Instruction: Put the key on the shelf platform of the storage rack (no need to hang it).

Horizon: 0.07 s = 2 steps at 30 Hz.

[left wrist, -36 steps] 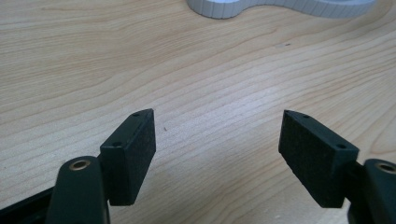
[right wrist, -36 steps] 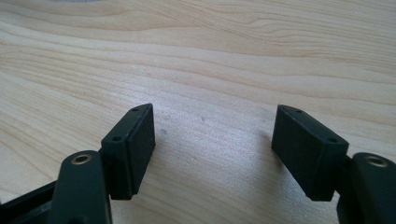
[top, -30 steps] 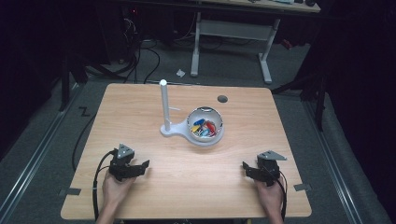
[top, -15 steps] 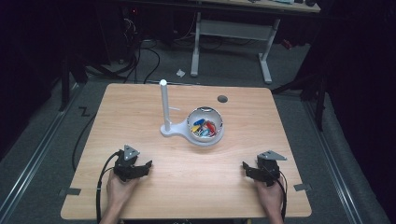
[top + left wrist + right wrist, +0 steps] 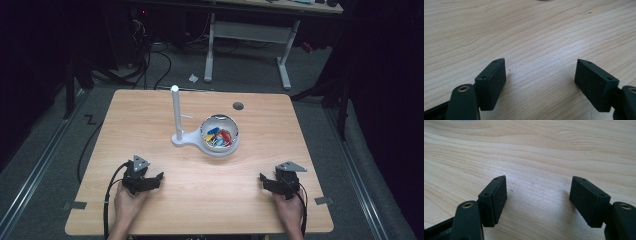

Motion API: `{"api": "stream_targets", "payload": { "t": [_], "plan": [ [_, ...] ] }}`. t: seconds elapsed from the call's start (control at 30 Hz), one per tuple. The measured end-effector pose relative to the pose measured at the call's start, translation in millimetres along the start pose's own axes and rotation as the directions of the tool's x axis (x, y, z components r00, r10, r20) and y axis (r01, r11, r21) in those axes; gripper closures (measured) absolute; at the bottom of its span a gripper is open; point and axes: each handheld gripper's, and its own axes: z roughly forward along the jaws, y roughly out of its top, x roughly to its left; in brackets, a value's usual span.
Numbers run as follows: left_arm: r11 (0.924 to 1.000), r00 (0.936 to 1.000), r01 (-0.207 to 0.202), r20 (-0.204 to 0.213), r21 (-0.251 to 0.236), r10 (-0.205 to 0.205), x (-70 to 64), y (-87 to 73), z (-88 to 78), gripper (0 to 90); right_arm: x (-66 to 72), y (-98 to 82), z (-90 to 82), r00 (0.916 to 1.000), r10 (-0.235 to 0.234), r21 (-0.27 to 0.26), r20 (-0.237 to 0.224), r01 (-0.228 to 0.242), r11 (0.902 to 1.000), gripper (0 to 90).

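A white bowl (image 5: pixel 220 148) with several small coloured pieces (image 5: pixel 218 137) inside stands mid-table, joined to a white base with an upright white post (image 5: pixel 176 111) on its left. My left gripper (image 5: pixel 156 179) rests low at the front left, held by a hand, jaws open over bare wood (image 5: pixel 541 67). At the front right, my right gripper (image 5: pixel 263 181) is held the same way, open with nothing between its pads (image 5: pixel 537 187).
The wooden table (image 5: pixel 150 120) has a dark round grommet hole (image 5: pixel 238 106) near its far edge. Black cables (image 5: pixel 107 200) trail from the grippers off the front edge. Beyond the table, a white desk frame (image 5: pixel 250 35) stands on the dark floor.
My left gripper has shifted slightly right and toward the front edge. The right gripper has stayed where it was.
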Motion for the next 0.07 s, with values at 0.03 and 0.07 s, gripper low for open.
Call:
{"api": "stream_targets", "payload": {
  "t": [0.03,0.07],
  "plan": [
    [1.0,1.0,-0.001,0.002,0.001,0.001,0.2,0.3,0.0,25.4,0.0,0.0,0.0,1.0,0.0,0.0,0.0,0.0,1.0,30.4],
    [1.0,1.0,0.0,0.002,0.001,0.0,0.2,0.4,0.0,25.5,0.0,0.0,0.0,1.0,-0.001,0.0,0.0,0.001,1.0,30.4]
  ]
}}
